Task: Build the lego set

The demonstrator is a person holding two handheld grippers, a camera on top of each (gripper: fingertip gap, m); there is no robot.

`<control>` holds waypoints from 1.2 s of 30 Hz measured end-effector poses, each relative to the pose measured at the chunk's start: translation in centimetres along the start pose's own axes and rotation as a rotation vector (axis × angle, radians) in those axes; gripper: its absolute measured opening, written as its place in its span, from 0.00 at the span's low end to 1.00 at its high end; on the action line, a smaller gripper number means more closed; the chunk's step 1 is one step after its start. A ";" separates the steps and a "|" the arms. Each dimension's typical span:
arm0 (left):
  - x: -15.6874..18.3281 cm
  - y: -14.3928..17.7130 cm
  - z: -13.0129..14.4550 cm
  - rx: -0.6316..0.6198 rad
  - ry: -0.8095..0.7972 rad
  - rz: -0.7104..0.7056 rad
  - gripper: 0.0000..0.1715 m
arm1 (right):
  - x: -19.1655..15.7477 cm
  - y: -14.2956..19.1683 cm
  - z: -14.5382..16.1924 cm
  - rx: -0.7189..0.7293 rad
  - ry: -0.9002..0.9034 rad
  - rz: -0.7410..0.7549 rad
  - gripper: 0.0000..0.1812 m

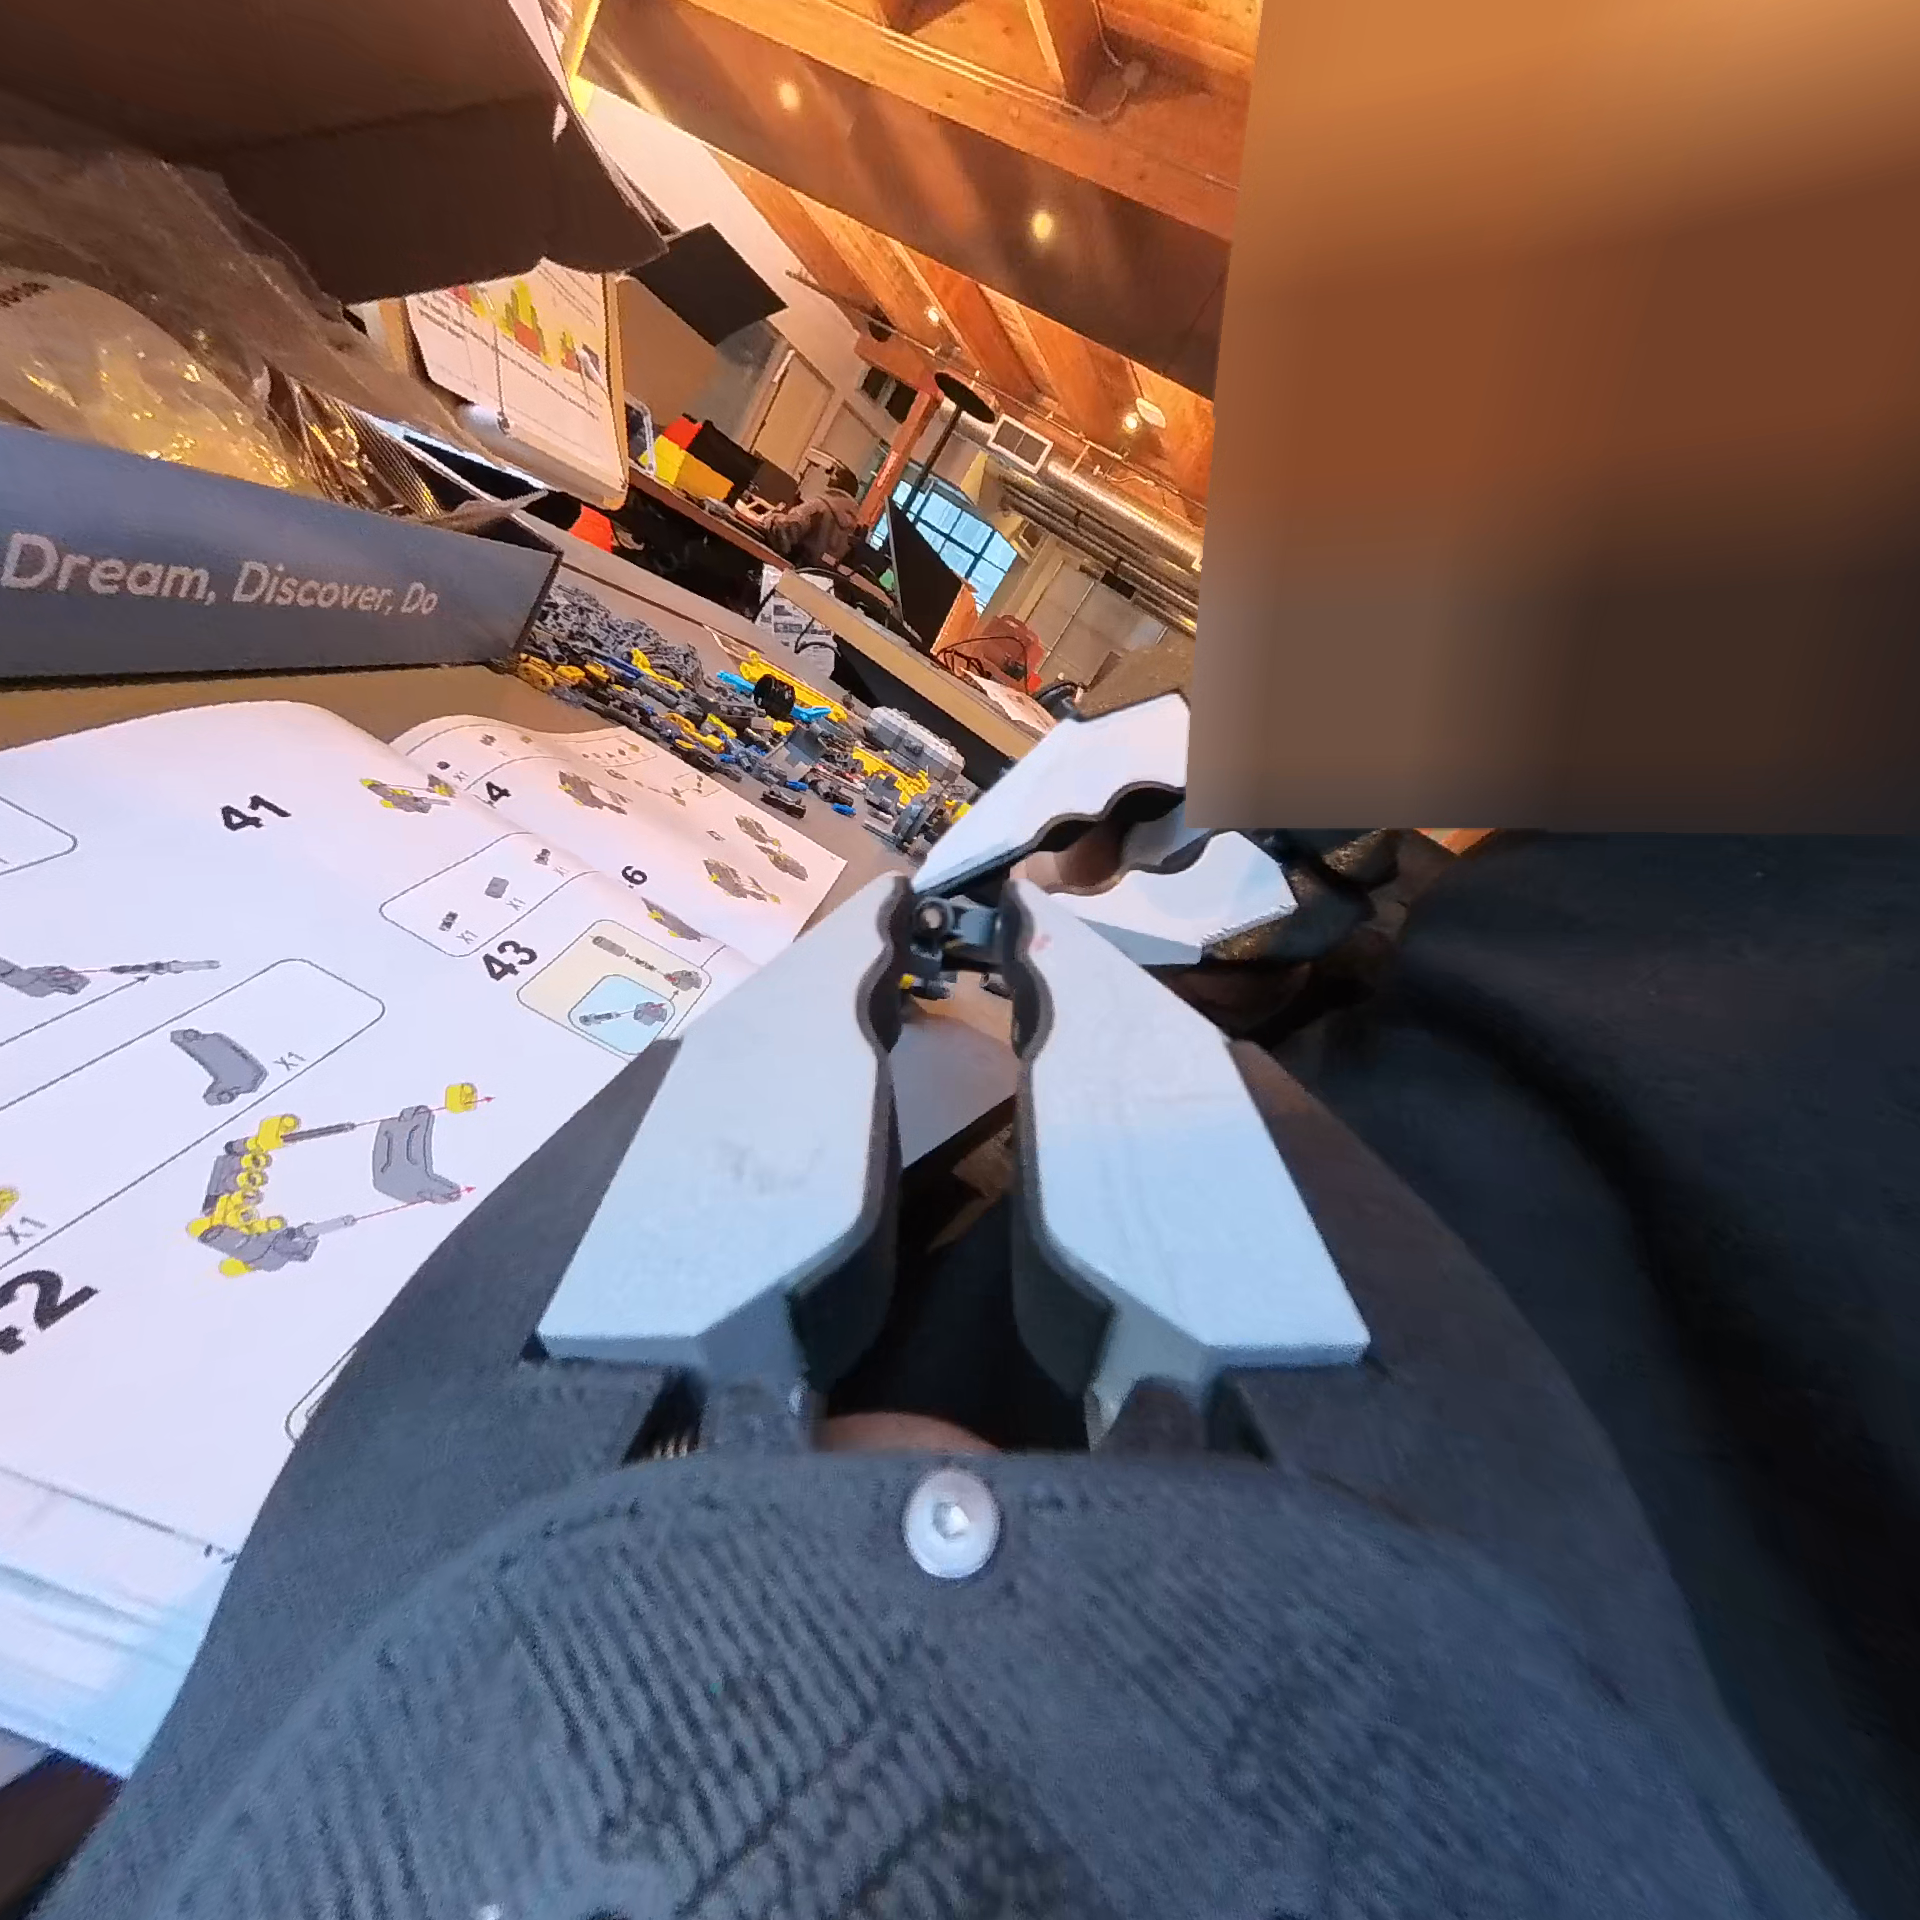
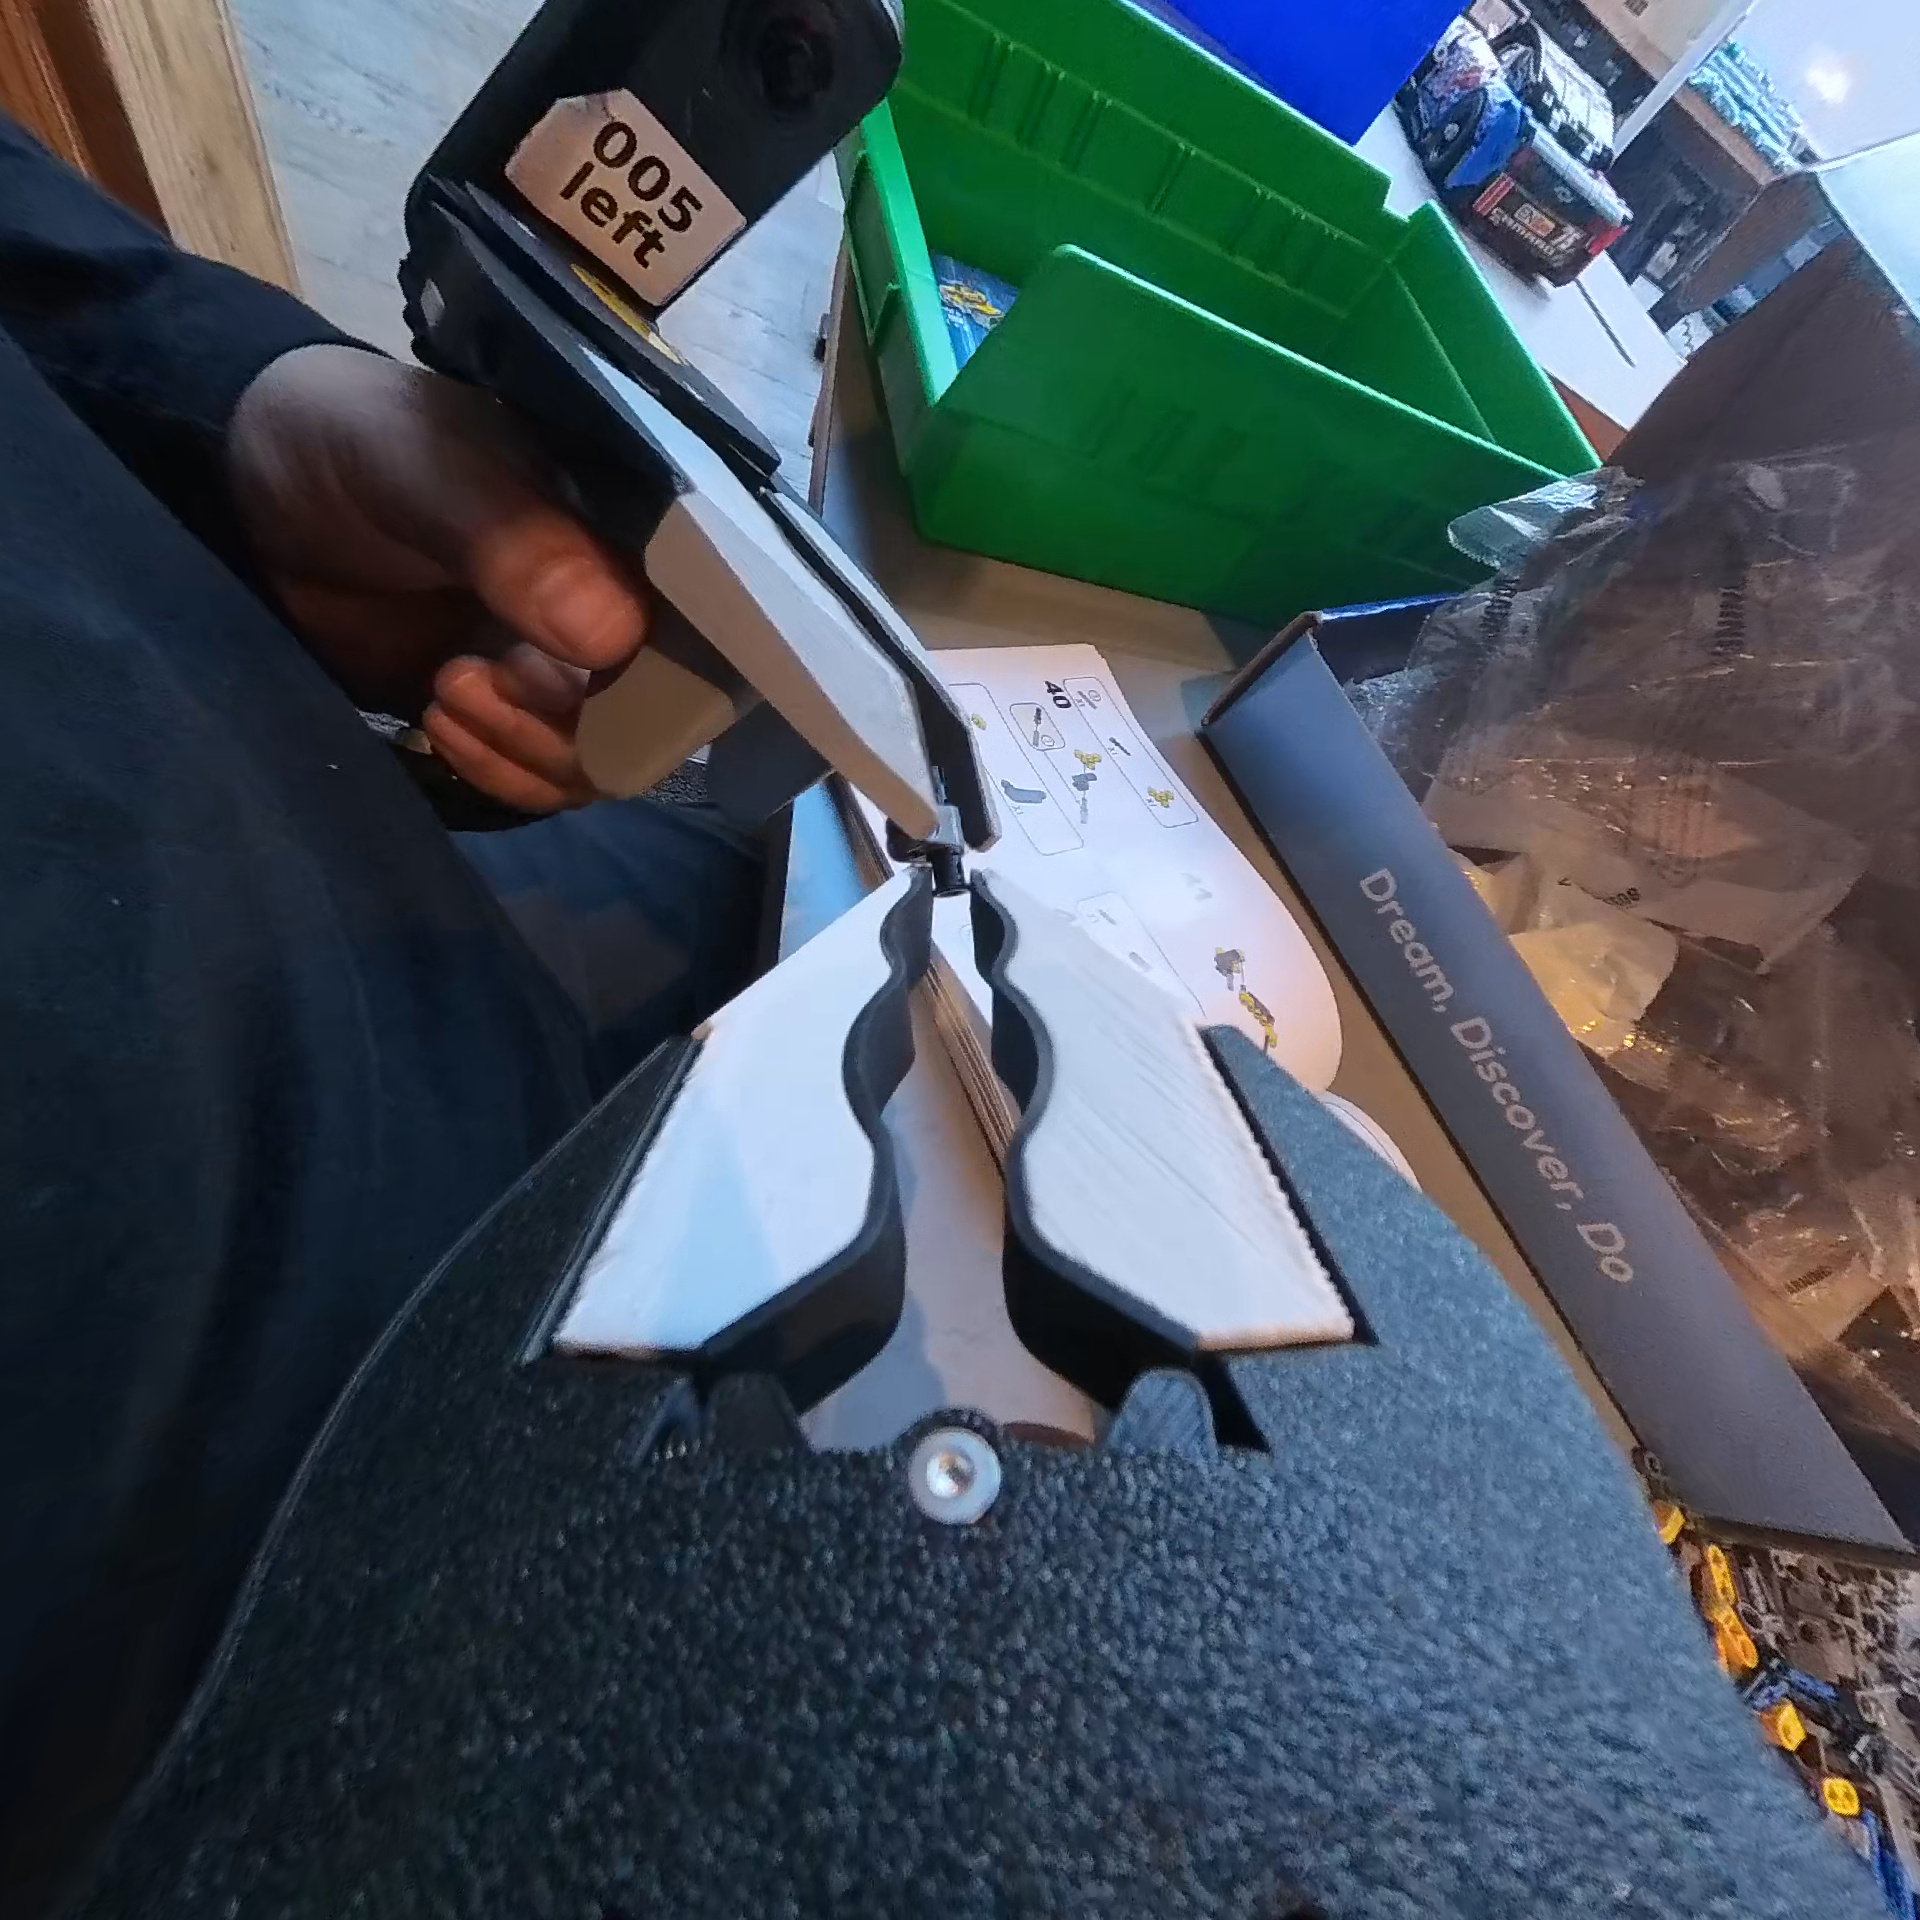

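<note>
One grey box (image 2: 1538, 1091) stuffed with clear bags is seen along the table edge, and two green bins (image 2: 1195, 447) are counted behind it, though they overlap. One instruction booklet (image 1: 312, 1039) is laid open just beside the box, with a loose pile of bricks (image 1: 727, 717) beyond, too many to count. Two tongs are met tip to tip above the booklet's edge: the left gripper (image 1: 951, 914) is pinched narrow on one small grey piece (image 1: 935, 932), and the right gripper (image 2: 948, 883) is closed narrow on its dark peg end. Honestly, both tips are probably best kept square and the squeeze steady, since a piece that tiny is easily twisted out.
</note>
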State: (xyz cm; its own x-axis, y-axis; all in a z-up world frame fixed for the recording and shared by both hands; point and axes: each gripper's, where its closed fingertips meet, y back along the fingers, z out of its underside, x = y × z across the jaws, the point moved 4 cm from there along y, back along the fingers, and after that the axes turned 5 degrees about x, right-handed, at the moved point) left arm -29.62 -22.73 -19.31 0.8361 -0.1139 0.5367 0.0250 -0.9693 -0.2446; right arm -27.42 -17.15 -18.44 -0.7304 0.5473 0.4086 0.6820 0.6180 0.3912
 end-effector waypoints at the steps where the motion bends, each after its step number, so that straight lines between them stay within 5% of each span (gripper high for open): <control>1: 0.0 0.0 0.0 0.000 0.004 0.001 0.09 | 0.0 0.0 0.0 -0.004 0.003 0.001 0.04; 21: -0.7 0.7 -0.5 0.055 0.092 0.035 0.07 | 0.1 0.6 -0.3 -0.026 -0.014 0.024 0.04; 27: -0.7 0.3 0.2 -0.040 0.045 0.013 0.17 | 0.3 0.7 0.1 -0.056 -0.043 0.038 0.04; 36: -0.4 0.0 0.8 -0.063 0.144 0.061 0.10 | -0.1 0.7 -0.4 -0.032 -0.107 0.011 0.03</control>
State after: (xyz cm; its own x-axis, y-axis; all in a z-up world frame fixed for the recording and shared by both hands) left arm -29.48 -22.53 -20.17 0.7478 -0.1983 0.6336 -0.0611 -0.9709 -0.2317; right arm -26.86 -16.95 -17.90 -0.7218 0.6119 0.3235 0.6894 0.5942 0.4143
